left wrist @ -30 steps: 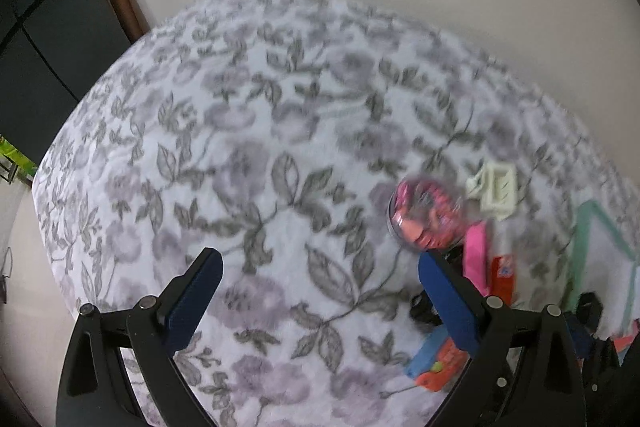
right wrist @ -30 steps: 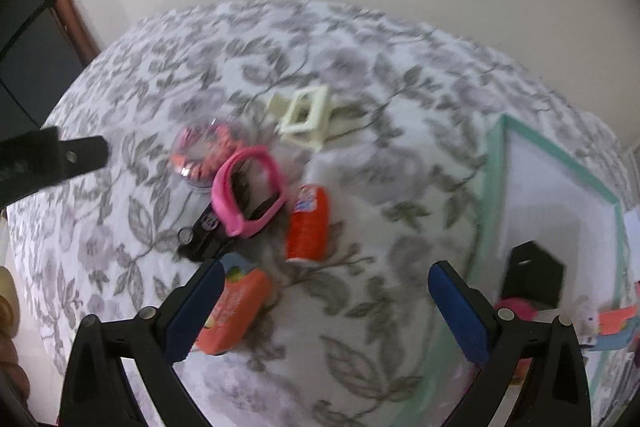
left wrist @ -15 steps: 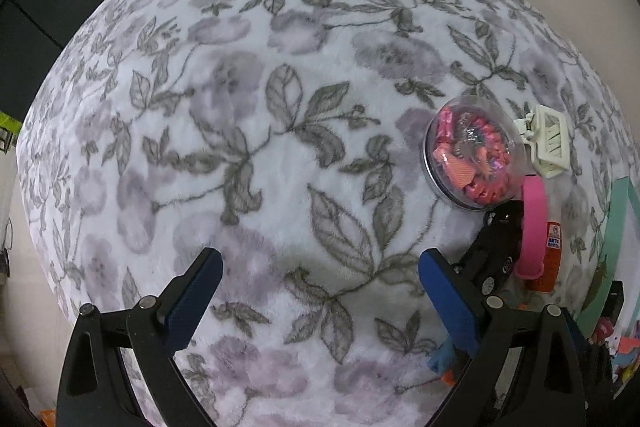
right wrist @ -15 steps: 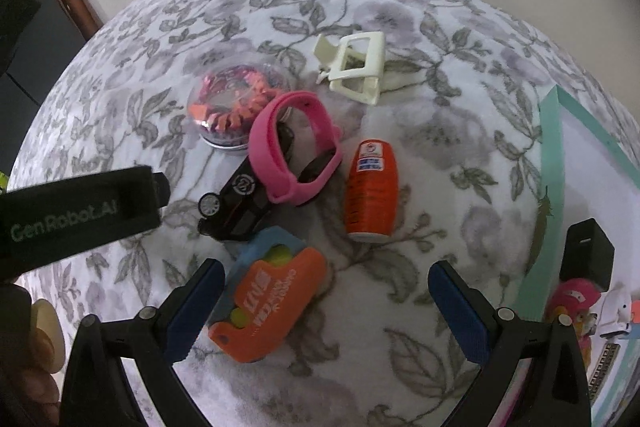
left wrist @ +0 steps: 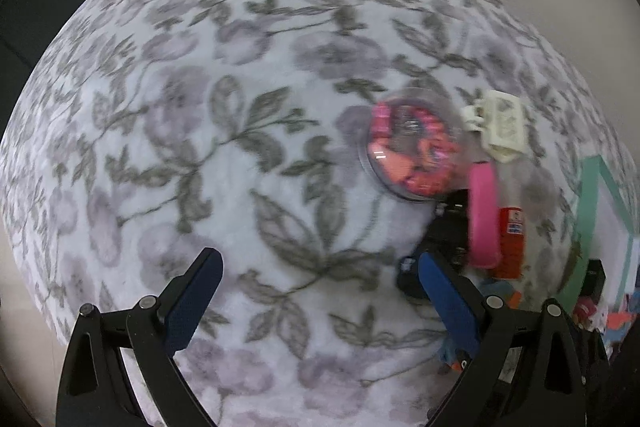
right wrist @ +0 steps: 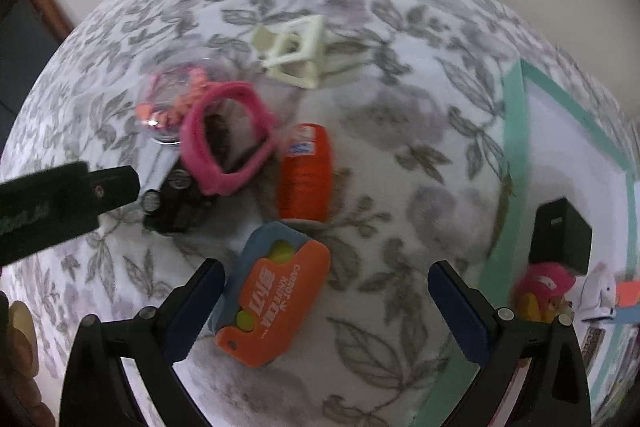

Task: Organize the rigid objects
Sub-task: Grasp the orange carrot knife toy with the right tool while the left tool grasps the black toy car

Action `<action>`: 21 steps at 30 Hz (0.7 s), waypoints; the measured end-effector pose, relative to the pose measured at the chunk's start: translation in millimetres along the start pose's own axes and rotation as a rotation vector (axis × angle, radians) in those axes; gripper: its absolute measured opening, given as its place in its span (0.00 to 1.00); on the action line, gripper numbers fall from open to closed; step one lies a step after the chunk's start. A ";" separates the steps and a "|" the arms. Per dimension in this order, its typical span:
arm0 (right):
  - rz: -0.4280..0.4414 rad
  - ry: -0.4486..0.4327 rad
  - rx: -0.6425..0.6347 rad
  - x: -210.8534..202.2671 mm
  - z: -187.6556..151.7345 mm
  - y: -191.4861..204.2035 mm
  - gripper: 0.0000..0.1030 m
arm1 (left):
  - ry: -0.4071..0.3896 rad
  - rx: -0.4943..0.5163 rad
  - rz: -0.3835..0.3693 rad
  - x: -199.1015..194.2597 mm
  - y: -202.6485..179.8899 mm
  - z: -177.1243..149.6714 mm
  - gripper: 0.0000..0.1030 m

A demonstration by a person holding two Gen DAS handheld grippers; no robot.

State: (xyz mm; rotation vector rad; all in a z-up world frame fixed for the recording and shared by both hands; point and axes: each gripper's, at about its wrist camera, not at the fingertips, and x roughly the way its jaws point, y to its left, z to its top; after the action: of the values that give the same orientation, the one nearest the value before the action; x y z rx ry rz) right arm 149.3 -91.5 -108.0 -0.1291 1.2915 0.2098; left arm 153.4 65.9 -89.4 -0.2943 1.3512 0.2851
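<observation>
Right gripper (right wrist: 326, 283) gaping wide, nothing between the blue pads, hovering over the floral cloth (right wrist: 400, 155). Directly under it now, the orange and blue carrot knife toy (right wrist: 276, 297), nearer the left pad than half a second ago (earlier sat lower left of the view, partly outside the fingers). Just beyond the toy, the orange cylinder (right wrist: 306, 173) lying on its side. Left of that, the pink band (right wrist: 226, 139) draped over a black toy car (right wrist: 176, 201), with the clear dome of pink and orange pieces (right wrist: 172, 103) touching behind. Farther toward the far edge of the cloth, the cream hair claw (right wrist: 294, 53), apart from the rest. At the cloth's right edge, a teal-framed white tray (right wrist: 514, 147) holding a black box (right wrist: 560, 235) and small trinkets, too blurred to name.

Left gripper (left wrist: 318, 271) likewise spread open and empty, over bare cloth at the left of the cluster, pulled back a little since the last frame (dome and claw smaller, more cloth showing). Seen in the right wrist view as a dark bar entering from the left edge, pointing at the car.
</observation>
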 end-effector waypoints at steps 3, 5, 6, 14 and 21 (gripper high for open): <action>0.007 0.020 0.027 0.7 -0.6 -9.7 0.91 | -0.019 0.044 -0.021 -3.1 -13.0 0.7 0.96; 0.010 0.025 0.026 -0.3 -0.1 -13.1 0.87 | -0.032 0.077 -0.021 -4.6 -21.6 1.1 0.96; 0.006 0.027 0.022 -1.1 -0.1 -13.9 0.84 | -0.039 0.094 -0.017 -5.3 -26.3 0.9 0.96; 0.016 0.039 0.001 -8.2 -2.2 -23.6 0.73 | -0.050 0.189 0.033 5.6 -53.4 1.7 0.95; 0.005 0.073 -0.018 0.8 -13.9 -16.2 0.67 | -0.070 0.255 0.049 0.3 -61.7 -10.4 0.95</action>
State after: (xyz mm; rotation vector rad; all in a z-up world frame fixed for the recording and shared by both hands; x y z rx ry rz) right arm 140.2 -110.2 -112.9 -0.1503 1.3631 0.2225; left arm 166.7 4.8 -89.1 -0.0377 1.3110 0.1595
